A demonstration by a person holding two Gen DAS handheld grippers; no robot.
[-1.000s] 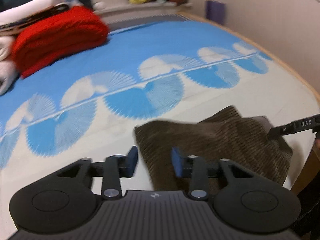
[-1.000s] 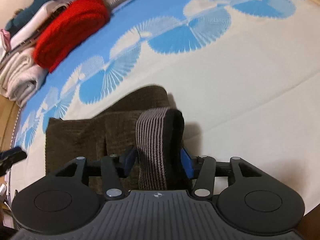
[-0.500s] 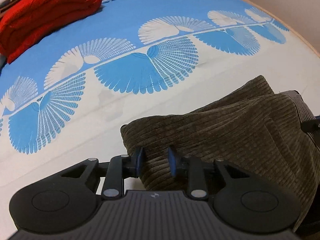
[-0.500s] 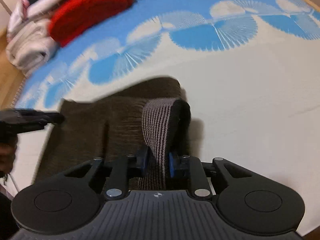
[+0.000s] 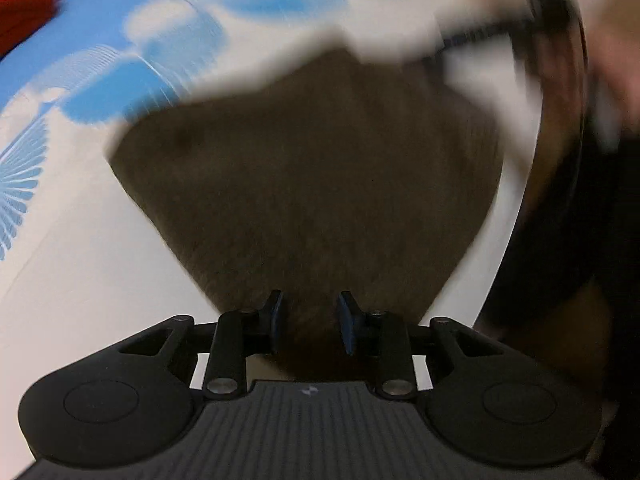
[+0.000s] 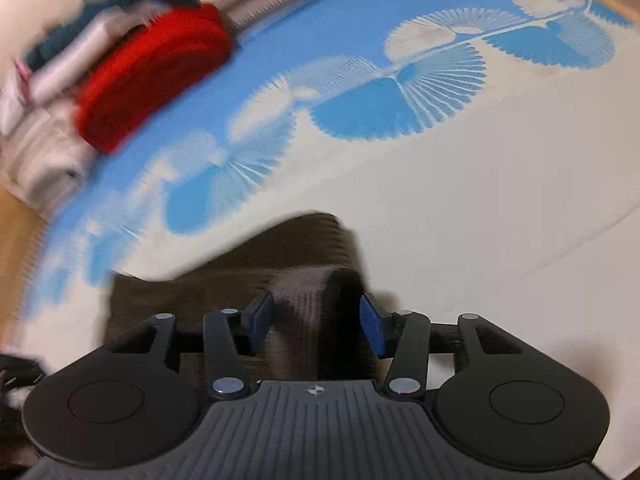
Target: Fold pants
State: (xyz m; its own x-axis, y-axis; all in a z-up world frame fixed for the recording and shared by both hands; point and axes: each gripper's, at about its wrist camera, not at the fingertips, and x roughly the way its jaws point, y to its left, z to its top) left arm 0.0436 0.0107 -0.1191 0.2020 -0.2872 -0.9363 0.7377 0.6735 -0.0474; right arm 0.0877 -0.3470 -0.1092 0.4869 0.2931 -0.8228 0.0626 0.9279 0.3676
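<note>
The brown corduroy pants [image 5: 304,184] lie folded on the blue-and-white patterned cover [image 5: 80,248]. The left wrist view is blurred by motion. My left gripper [image 5: 309,326] has brown cloth between its blue pads, with a visible gap between the pads. In the right wrist view the pants [image 6: 240,280] show their striped waistband [image 6: 308,300] between the spread pads of my right gripper [image 6: 316,322], which is open around it. The right gripper's dark arm shows at the upper right of the left wrist view.
A red knitted garment [image 6: 152,76] and a pile of pale folded clothes [image 6: 44,152] sit at the far left of the bed. The wooden bed edge [image 6: 20,232] runs along the left. White cover [image 6: 500,240] spreads to the right of the pants.
My right gripper has opened, letting go of the striped waistband. My left gripper's pads have spread slightly and it has moved fast over the pants, blurring the view.
</note>
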